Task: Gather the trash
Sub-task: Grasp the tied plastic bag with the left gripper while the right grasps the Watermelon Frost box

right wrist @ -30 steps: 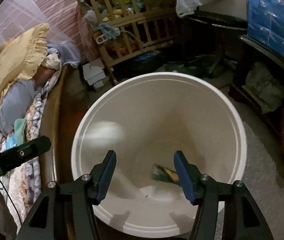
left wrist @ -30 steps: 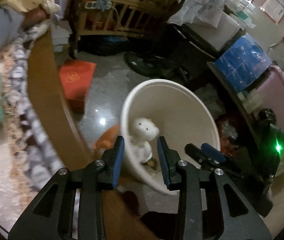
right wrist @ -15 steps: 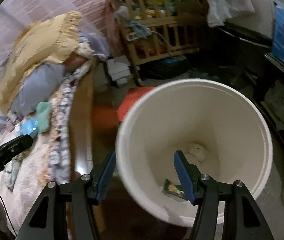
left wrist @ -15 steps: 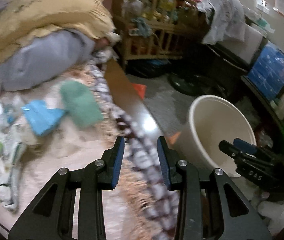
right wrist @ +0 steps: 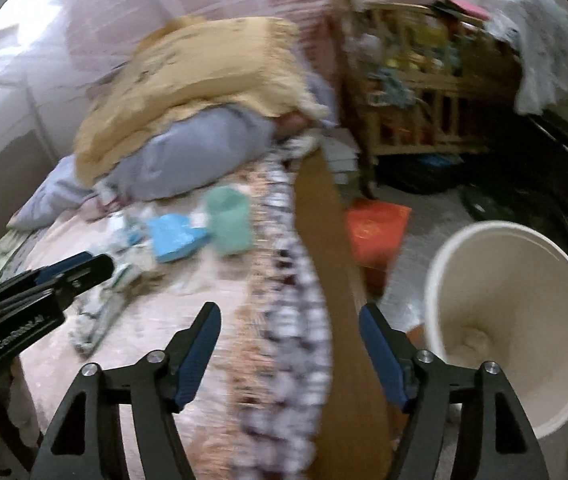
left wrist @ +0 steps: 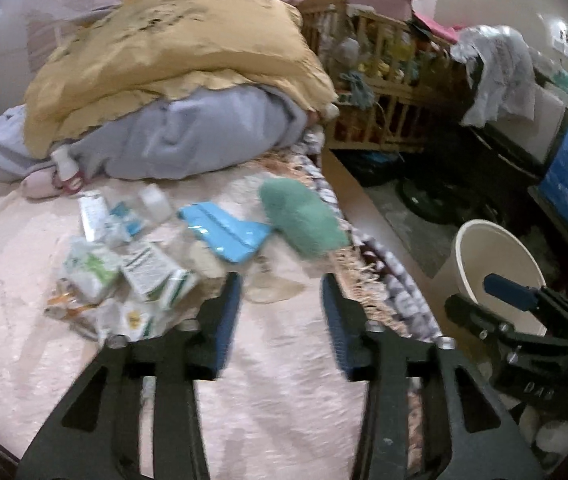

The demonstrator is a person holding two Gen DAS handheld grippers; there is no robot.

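Note:
Several trash items lie on the pink bed cover: a blue wrapper (left wrist: 225,234), green-and-white cartons (left wrist: 151,272), a crumpled packet (left wrist: 87,270) and a small white bottle (left wrist: 155,202). My left gripper (left wrist: 279,312) is open and empty above the bed, just short of this pile. My right gripper (right wrist: 290,348) is open and empty over the bed's edge. The white bin (right wrist: 512,312) stands on the floor to the right, with a white crumpled lump (right wrist: 474,338) inside; it also shows in the left wrist view (left wrist: 496,276).
A green towel (left wrist: 304,216) lies by the bed's wooden side rail (right wrist: 324,240). A yellow pillow (left wrist: 171,52) and grey bedding (left wrist: 187,136) are at the bed's head. A wooden crib (left wrist: 388,80) and a red bag (right wrist: 376,228) stand beyond.
Both grippers swung left from the bin toward the bed, both still open. The white lump seen between my left fingers one second ago now lies in the bin.

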